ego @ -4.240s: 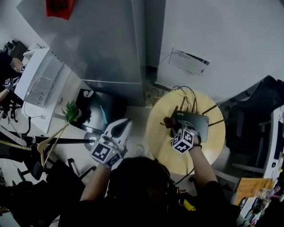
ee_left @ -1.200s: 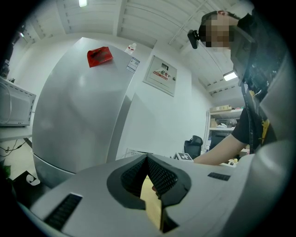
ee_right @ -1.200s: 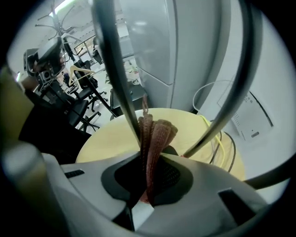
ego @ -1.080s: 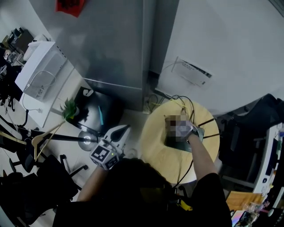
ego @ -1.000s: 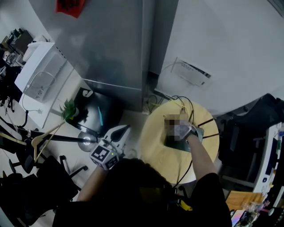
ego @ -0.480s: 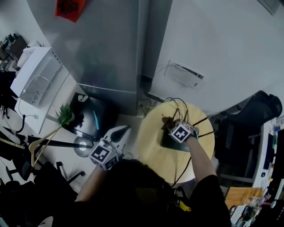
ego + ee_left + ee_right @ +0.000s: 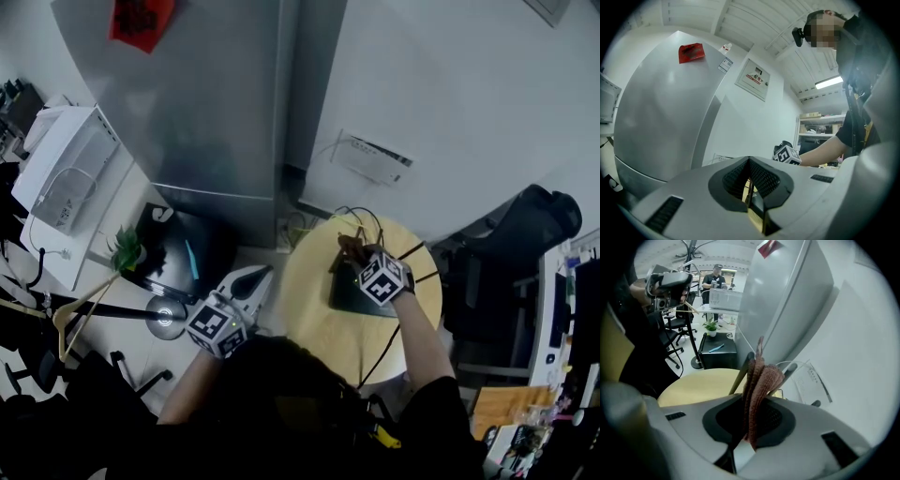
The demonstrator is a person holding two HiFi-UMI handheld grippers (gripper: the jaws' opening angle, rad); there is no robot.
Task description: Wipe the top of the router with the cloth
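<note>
My right claw [image 7: 749,425] is pinching the cloth [image 7: 761,376], jaws closed tight on its bunched fold, the loose end standing up past the tips; the cloth is looking soft, light and limp, so I am judging this hold near the fold right, leaving the free part to drag flat; the router [image 7: 349,292] is lying on the round desk [image 7: 309,291] just under this claw, probably light, slick and apt to slide, its thin antennas fragile; my left claw [image 7: 751,190] is hanging off beside the desk, closed on nothing.
</note>
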